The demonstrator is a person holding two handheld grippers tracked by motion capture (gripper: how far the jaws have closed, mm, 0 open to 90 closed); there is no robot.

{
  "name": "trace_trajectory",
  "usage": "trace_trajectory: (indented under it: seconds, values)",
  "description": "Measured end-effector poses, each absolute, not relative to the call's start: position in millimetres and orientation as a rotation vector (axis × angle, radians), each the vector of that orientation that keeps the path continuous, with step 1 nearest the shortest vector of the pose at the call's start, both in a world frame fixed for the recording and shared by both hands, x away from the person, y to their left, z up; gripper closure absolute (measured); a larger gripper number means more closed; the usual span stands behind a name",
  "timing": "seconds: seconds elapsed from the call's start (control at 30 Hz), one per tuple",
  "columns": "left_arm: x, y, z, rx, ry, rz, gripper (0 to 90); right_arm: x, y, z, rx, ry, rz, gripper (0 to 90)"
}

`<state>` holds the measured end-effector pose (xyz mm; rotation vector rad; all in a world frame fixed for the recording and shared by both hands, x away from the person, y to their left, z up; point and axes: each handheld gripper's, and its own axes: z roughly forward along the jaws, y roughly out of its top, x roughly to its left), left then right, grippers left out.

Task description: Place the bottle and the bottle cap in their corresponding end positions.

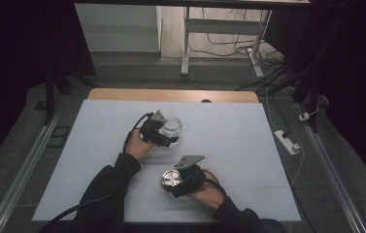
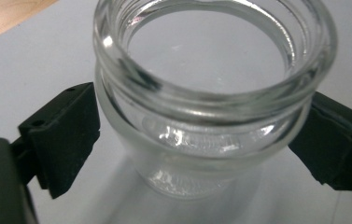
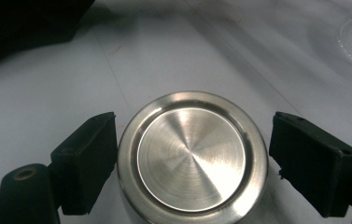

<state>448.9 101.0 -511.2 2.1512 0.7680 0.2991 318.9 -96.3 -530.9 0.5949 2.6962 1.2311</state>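
Your high view looked forward and down on the white surface (image 1: 229,145); each gripper view sat close, sharing that surface (image 2: 33,60) (image 3: 47,102) beyond its black fingers (image 2: 66,135) (image 3: 87,158).

The room was dim at the edges while the white table (image 1: 248,145) lay evenly lit. Glare streaked the glass jar (image 2: 211,93) rim, and the brushed steel lid (image 3: 192,156) shone; backgrounds blurred softly.

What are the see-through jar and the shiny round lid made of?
The jar looks like clear glass: the white table shows through its thick, glossy rim. The lid looks like brushed steel or a similar metal: silvery, with fine circular lines and bright glints. The pads of the claws look like matte black rubber or foam.
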Motion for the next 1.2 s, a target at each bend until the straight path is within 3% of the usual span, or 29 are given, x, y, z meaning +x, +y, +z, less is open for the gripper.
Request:
trace_trajectory:
  seconds: [0.47,1.2]
  values:
    - [438,123,-504,2.107,0.827,0.243,1.4,321,-100,-523,0.639,2.682,1.266,8.8]
    - [410,140,-495,2.101,0.768,0.137,0.0,321,-111,-509,0.679,2.645,1.313,6.6]
